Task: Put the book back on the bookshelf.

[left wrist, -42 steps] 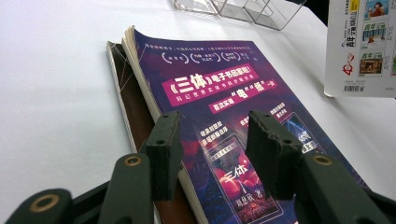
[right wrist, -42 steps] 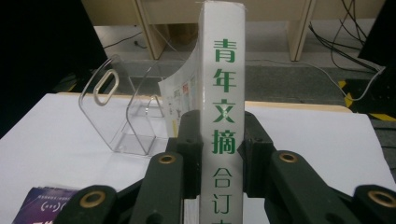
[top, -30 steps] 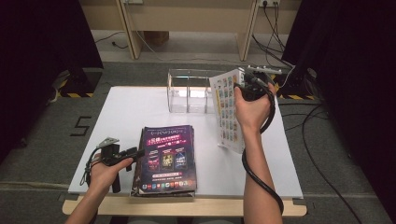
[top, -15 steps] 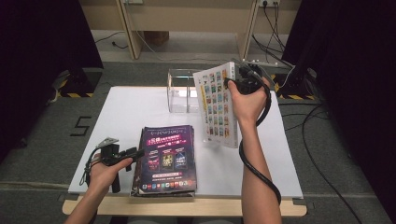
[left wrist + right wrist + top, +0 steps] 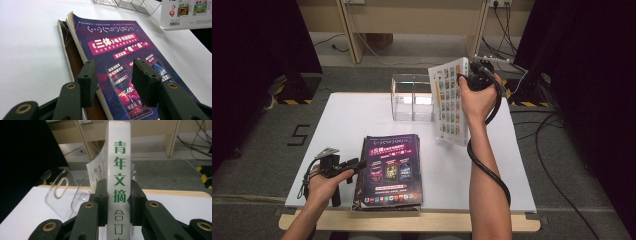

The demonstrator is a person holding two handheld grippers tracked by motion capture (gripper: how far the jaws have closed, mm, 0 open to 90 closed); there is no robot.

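A white book with a grid of small cover pictures hangs upright above the table's far right. My right gripper is shut on its spine, which bears green characters; both pads press on it. The book's lower corner is in the air beyond the stack. A purple magazine tops a stack of several books at the near edge. My left gripper rests at the stack's left side, its jaws open over the magazine's edge, pressing on nothing.
A clear acrylic rack with dividers stands at the back middle of the white table, just left of the held book; its curved side is close by. Cables and table legs lie on the floor behind.
The right hand has carried the white book a little to the left, toward the acrylic rack. The left hand and gripper have stayed put.
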